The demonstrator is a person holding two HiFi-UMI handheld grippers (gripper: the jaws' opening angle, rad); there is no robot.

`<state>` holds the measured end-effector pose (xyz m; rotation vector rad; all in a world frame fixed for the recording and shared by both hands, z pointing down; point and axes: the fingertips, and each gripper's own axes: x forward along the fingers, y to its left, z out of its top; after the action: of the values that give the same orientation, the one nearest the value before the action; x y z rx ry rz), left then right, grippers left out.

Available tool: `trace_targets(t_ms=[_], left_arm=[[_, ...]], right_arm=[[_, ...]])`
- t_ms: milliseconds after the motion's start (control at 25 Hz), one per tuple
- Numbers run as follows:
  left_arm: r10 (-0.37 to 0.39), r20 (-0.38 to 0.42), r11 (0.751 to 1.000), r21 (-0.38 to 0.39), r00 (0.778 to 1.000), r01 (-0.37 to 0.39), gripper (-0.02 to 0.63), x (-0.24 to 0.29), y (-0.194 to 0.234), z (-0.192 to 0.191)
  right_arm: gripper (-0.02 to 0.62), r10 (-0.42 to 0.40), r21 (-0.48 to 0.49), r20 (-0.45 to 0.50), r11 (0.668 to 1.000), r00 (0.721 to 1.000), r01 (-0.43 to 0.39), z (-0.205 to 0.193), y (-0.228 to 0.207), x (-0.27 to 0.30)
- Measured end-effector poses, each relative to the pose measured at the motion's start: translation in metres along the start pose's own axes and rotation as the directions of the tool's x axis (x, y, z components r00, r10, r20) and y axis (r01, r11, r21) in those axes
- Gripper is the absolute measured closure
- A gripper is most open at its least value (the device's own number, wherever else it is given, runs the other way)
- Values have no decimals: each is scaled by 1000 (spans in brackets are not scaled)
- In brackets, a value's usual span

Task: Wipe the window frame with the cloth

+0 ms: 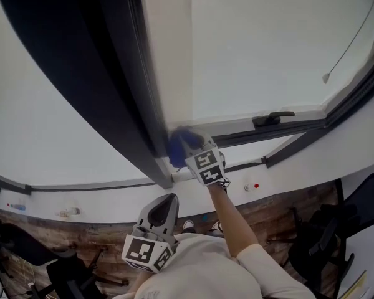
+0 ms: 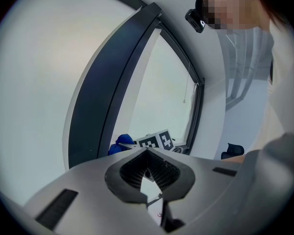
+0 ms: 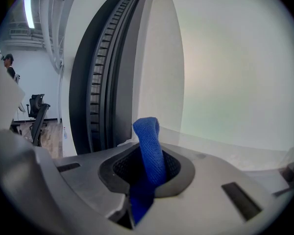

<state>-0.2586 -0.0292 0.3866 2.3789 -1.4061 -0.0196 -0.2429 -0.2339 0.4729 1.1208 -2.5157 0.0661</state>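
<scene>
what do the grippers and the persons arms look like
Both the left gripper and right gripper have light grey bodies, black ribbed pads on the tongs, and a white cube with black square markers. The person wears a pale short sleeve.

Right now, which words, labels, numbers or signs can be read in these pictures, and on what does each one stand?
None: no words, numbers or brands can be read.
Right cube, on the right tool: black-and-white square patterns, no letters.
Left cube, on the left tool: the same.
Red dot on the wall: too small to show print.
</scene>
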Motion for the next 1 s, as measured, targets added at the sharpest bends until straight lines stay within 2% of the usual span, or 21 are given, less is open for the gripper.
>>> trace_targets(t_ms=[400,1000], left_arm=[[-7,11,1000,1,1000,7,597,4,-3,2],[-17,4,1000,3,1000,17,597,20,-13,2]], right_arm=[[537,-69,4,-30,998,997,69,-13,-36,-20],[537,-108,36,-44,993,993,109,-24,-74,-35]])
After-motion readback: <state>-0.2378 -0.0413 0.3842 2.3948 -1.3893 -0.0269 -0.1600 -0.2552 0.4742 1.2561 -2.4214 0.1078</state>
